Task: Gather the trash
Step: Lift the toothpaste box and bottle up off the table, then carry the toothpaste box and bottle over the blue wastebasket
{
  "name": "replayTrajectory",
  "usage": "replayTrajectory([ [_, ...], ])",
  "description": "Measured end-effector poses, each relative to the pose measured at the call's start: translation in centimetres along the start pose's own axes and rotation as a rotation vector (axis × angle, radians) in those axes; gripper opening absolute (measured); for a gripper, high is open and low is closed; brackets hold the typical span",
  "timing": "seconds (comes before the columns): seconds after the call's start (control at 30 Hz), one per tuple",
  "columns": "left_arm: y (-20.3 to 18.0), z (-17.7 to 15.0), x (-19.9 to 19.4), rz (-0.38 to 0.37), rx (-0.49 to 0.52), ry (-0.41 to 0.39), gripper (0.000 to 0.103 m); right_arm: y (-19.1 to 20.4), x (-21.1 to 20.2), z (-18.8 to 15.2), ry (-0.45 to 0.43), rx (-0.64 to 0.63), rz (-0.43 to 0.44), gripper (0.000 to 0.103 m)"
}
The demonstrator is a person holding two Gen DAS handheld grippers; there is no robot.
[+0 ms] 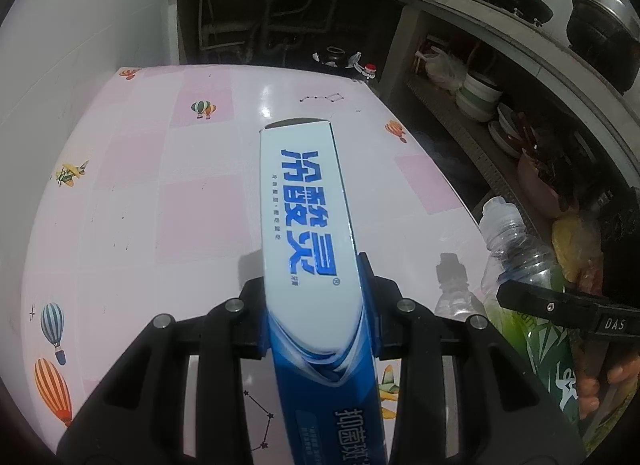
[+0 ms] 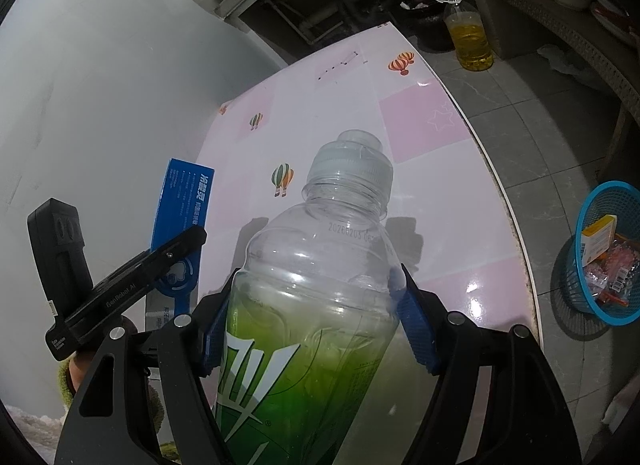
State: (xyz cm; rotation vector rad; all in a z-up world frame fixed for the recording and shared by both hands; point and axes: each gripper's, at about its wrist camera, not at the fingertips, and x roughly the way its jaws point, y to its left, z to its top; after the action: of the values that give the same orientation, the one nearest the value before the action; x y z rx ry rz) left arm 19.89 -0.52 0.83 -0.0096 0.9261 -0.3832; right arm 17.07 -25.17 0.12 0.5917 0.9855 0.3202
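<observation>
Clamped between the left gripper's (image 1: 316, 317) jaws, a white-and-blue toothpaste box (image 1: 308, 225) juts out above the pink balloon-print table (image 1: 160, 185). Beside it, the right gripper (image 2: 320, 325) squeezes an empty clear bottle with a green label (image 2: 316, 305), also above the table. Right of the table, on the floor, stands a blue trash basket (image 2: 600, 205).
</observation>
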Motion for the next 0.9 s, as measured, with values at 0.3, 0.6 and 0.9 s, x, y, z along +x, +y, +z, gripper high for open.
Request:
replayTrajectory([
  [0.3,-0.4,1.2,-0.7,-0.018,0.013,-0.026,0.033,-0.6,-1.1,0.0,-0.019,0.014,0.015,0.070],
  [0.6,-3.3,3.5,-1.1,-0.081,0.071,-0.063,0.033,-3.2,-4.7,0.0,-0.093,0.082,0.064,0.070],
  [0.9,-9.6,6.2,-0.3,-0.192,0.175,-0.087,0.033,-7.1,-9.9,-0.6,-0.208,0.166,0.020,0.070],
])
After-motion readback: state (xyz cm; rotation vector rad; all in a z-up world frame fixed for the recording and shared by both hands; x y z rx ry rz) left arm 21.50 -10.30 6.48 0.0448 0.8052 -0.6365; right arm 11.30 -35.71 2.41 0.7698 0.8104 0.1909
